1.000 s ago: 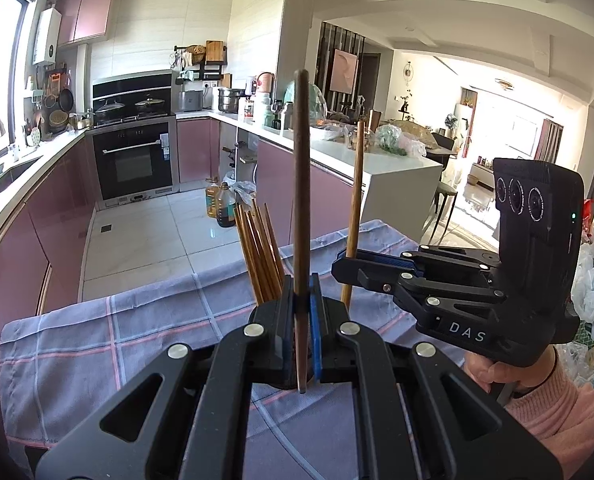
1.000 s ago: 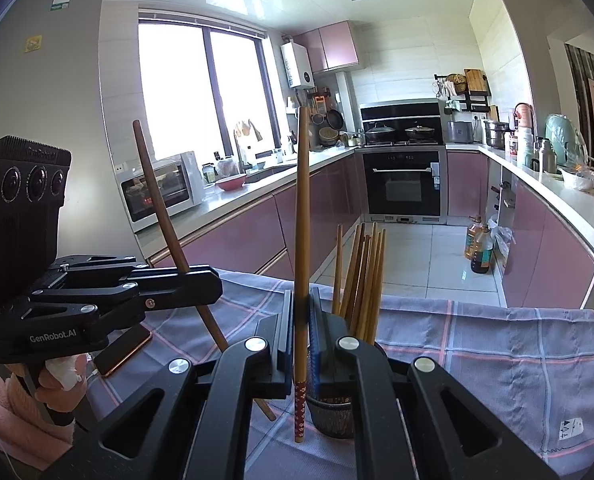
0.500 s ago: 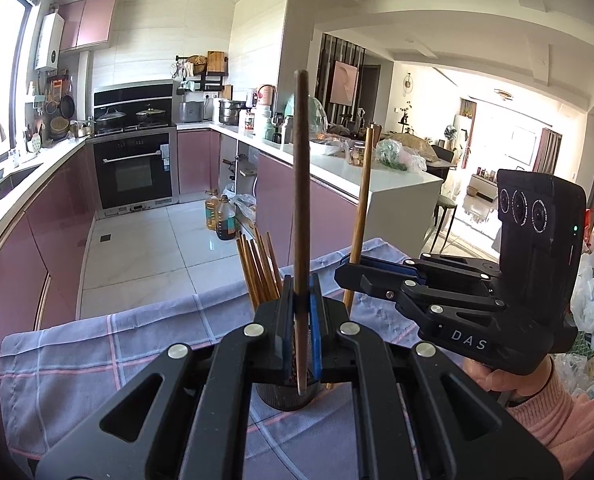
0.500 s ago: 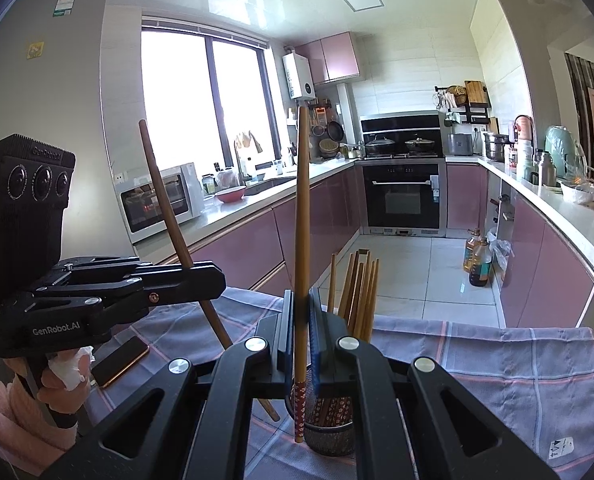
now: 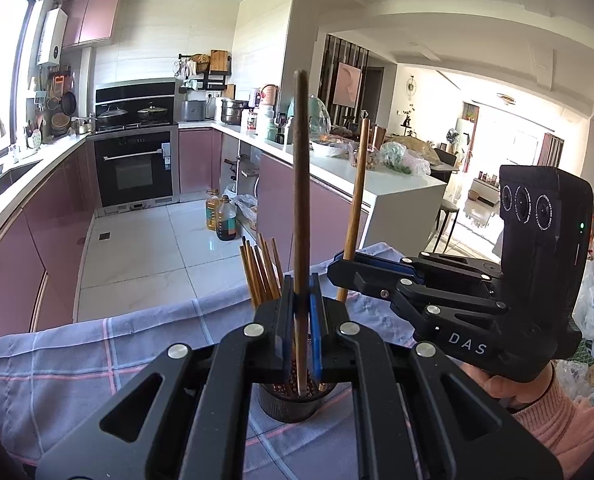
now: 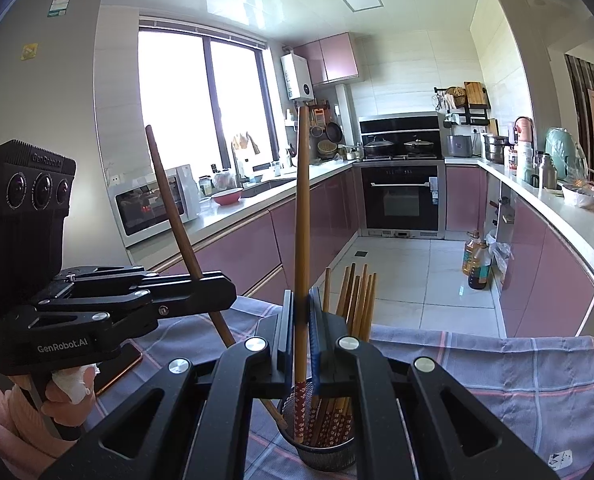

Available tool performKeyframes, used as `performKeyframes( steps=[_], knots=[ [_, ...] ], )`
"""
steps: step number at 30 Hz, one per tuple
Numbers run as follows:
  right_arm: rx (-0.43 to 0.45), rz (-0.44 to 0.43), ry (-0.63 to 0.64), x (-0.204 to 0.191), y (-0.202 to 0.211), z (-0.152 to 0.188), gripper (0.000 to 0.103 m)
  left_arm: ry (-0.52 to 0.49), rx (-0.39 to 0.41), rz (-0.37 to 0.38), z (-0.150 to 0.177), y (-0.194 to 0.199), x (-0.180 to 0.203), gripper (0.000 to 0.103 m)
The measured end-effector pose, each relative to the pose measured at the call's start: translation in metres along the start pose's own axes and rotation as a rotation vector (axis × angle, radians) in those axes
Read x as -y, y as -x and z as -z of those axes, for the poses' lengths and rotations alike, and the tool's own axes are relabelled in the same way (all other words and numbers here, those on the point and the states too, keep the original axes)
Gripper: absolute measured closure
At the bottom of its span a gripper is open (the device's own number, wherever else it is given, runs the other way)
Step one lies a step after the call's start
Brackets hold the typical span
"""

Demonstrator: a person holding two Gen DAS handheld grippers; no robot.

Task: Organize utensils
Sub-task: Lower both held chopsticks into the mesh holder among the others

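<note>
- A dark brown, round, tapered wooden chopstick (image 5: 300, 208) stands upright, clamped between the blue-padded fingers of the left gripper (image 5: 302, 312); its lower tip sits inside the cup's mouth.
- A lighter, honey-coloured wooden chopstick (image 6: 302, 240) with a red floral-patterned lower end is pinched upright by the right gripper (image 6: 302, 316), its tip down in the cup.
- The dark, round perforated metal cup (image 6: 329, 452) holds a bundle of matching honey-coloured chopsticks (image 6: 357, 300) that lean and fan out.
- The cup stands on a grey-blue checked cloth (image 6: 497, 380) with thin pink lines covering the table, nearer the front edge.
</note>
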State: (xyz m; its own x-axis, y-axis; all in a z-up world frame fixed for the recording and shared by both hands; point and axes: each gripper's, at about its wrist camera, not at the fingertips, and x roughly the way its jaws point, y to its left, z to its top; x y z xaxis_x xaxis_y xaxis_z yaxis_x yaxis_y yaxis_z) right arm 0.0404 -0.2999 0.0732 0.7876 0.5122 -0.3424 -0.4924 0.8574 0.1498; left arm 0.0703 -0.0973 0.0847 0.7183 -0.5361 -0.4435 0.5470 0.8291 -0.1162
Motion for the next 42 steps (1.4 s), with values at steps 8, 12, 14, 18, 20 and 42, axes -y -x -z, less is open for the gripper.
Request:
performKeyframes(
  steps=[8,12,14,18,20,42],
  knots=[
    [-0.021,0.009,-0.017,0.006,-0.008,0.001,0.097,0.007,-0.023,0.006,0.002,-0.004,0.000,0.096],
    [-0.033,0.011,-0.024,0.007,-0.013,0.002,0.097,0.009,-0.036,0.007,-0.001,-0.008,0.001,0.096],
    [-0.040,0.011,-0.026,0.008,-0.016,0.002,0.097,0.012,-0.043,0.008,0.000,-0.006,-0.001,0.096],
    [-0.049,0.013,-0.032,0.010,-0.019,0.005,0.097,0.014,-0.053,0.006,-0.003,-0.007,-0.001,0.096],
    [-0.053,0.013,-0.036,0.010,-0.019,0.007,0.097,0.014,-0.058,0.007,-0.004,-0.008,0.000,0.096],
    [-0.107,0.027,-0.079,0.022,-0.041,0.019,0.097,0.030,-0.120,0.008,-0.011,-0.028,0.009,0.096]
  ],
)
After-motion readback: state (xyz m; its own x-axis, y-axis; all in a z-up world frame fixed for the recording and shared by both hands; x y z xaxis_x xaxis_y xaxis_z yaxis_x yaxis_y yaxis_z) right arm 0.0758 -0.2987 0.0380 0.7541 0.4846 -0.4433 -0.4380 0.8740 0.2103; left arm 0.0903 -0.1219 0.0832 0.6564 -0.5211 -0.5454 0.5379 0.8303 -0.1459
